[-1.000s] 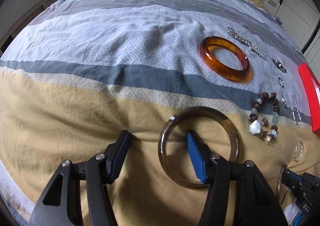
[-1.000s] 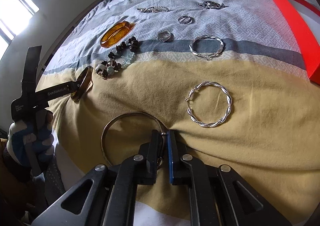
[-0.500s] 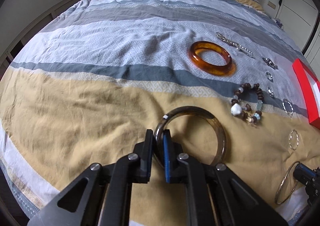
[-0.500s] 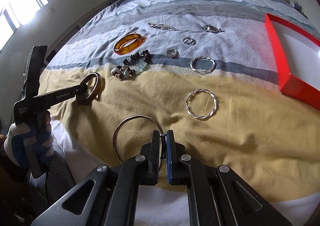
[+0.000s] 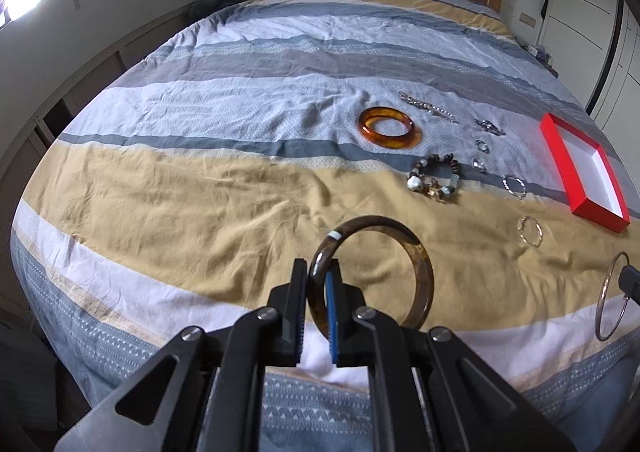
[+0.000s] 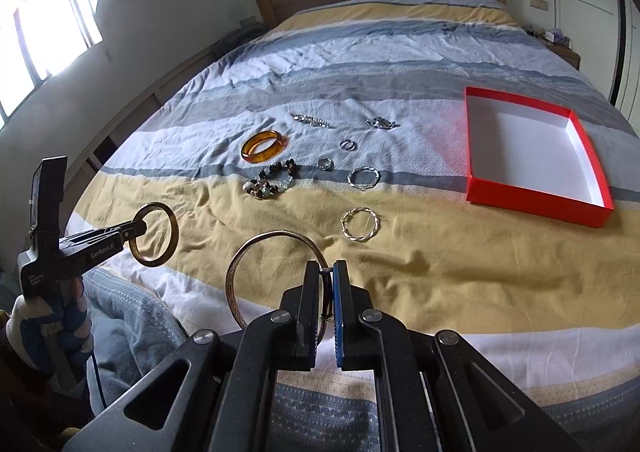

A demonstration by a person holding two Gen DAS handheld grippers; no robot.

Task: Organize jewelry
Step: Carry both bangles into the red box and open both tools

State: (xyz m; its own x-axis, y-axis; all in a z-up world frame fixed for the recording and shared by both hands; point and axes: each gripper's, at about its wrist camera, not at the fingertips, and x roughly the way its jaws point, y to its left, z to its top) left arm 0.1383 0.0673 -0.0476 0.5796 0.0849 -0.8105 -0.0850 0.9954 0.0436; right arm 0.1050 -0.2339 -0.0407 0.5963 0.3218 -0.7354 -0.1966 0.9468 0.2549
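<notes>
While the red box [image 6: 536, 194] on the bed [image 6: 440, 252] holds nothing, the left gripper [image 5: 317, 306] clamps a dark bangle [image 5: 420, 276] and the right gripper [image 6: 325, 292] a thin metal bangle [image 6: 236, 276], both above the bedspread.

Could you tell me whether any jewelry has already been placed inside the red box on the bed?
No, the red box shows only its bare white inside in the right wrist view, and the loose pieces lie on the bedspread beside it.

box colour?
Red outside, white inside; the box shows best in the right wrist view.
</notes>
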